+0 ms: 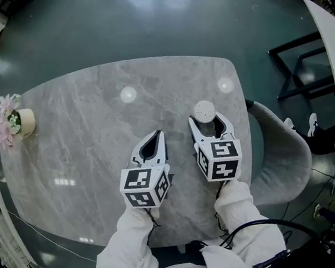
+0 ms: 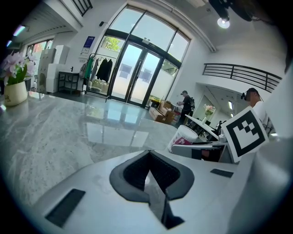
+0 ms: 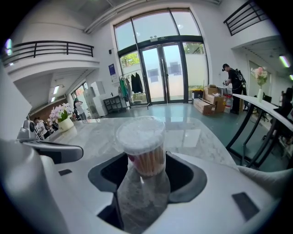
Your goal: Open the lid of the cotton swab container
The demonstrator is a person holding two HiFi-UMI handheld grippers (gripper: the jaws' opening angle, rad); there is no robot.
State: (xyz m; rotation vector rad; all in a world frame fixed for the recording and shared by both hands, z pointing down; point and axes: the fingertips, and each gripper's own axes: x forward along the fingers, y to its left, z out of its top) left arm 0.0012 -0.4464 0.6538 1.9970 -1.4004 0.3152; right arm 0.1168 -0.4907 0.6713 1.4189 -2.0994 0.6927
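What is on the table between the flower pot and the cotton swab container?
Nothing: in the head view only bare grey table lies between the flower pot and the cotton swab container.

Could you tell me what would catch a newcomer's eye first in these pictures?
The lidded cotton swab container stands near the right edge of the grey marble table, between the open jaws of the right gripper. The left gripper is shut beside it, and a pot of pink flowers sits at the table's far left edge.

Container [image 1: 204,110] on table [image 1: 97,150], flowerpot [image 1: 21,123] far left.
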